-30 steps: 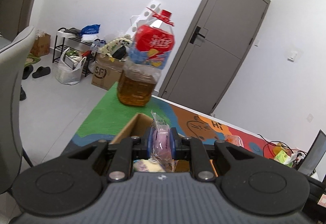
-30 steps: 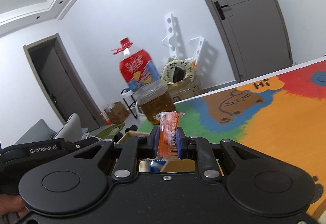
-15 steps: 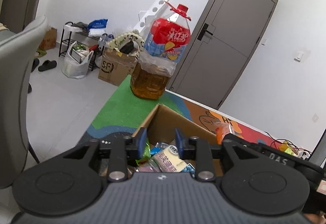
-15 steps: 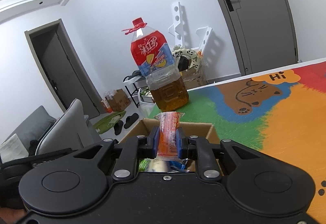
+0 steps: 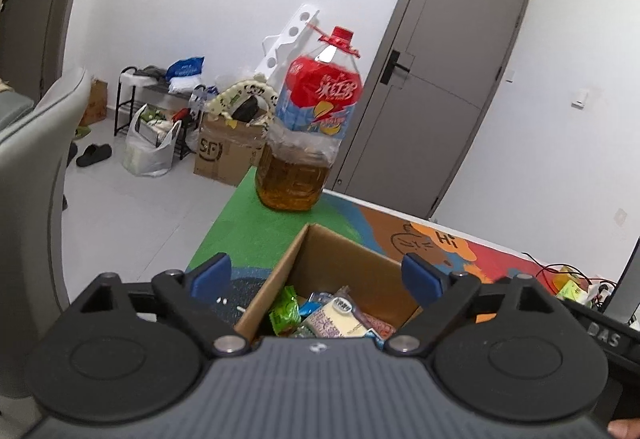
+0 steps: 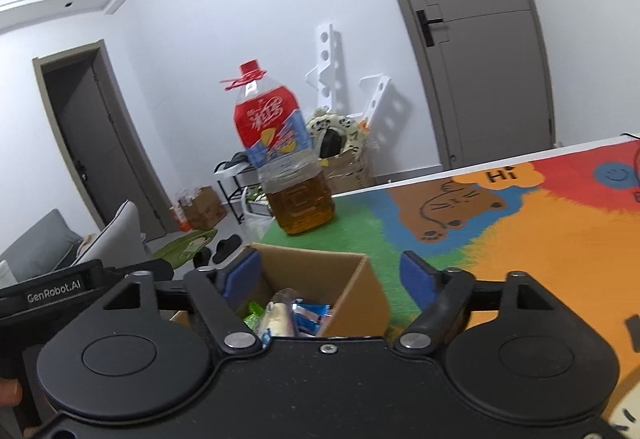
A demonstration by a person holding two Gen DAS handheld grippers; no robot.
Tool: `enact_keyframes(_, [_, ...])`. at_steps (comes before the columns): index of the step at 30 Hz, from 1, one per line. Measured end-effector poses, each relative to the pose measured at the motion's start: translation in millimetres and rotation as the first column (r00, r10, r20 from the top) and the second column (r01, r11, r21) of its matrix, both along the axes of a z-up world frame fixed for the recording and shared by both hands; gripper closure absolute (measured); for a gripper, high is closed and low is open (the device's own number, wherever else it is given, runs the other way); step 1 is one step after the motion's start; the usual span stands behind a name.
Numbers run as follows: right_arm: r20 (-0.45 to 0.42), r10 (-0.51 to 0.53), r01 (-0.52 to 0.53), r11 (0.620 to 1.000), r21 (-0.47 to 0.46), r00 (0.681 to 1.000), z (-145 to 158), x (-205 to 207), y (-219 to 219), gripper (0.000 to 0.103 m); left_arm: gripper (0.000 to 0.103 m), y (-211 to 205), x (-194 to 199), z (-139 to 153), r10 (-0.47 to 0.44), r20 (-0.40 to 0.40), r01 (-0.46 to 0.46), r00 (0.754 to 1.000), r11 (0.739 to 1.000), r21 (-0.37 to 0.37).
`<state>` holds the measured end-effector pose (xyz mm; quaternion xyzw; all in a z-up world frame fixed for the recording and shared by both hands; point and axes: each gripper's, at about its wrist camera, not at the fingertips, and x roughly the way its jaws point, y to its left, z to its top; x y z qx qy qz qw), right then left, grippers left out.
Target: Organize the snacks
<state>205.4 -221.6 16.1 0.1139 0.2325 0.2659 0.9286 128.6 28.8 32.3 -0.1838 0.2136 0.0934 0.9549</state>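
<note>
A brown cardboard box (image 5: 340, 259) (image 6: 360, 299) stands on the colourful table mat, with several snack packets (image 5: 320, 313) (image 6: 288, 315) lying inside. My left gripper (image 5: 316, 273) hovers above the box's near side; its jaws are opening and nothing is between them. My right gripper (image 6: 330, 273) hangs over the same box from the other side, jaws also opening and holding nothing. The other gripper's black body (image 6: 52, 285) shows at the left edge of the right wrist view.
A large bottle of amber liquid (image 5: 308, 131) (image 6: 286, 167) with a red label stands on the green mat area just beyond the box. A grey chair (image 5: 36, 167) is left of the table. Boxes, bags and a shelf line the far wall by a grey door (image 5: 432, 99).
Both grippers went from shut to open: the left let go of a pink packet, the right let go of an orange packet. Both packets are out of the jaws now.
</note>
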Motion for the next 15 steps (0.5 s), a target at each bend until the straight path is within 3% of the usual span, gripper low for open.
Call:
enact_keyframes(9, [-0.011,-0.066,0.066,0.998,0.015,0.998,1,-18,-24,0.006,0.002,-5,-11,5,-0.056,-0.012,0.056,0.998,0.998,0.023])
enact_keyframes(15, [0.027,-0.075,0.076,0.997,-0.034,0.997,7,-37,-28,0.000,0.001,-5,-32,10,-0.057,0.002,0.057,0.998,0.998,0.015])
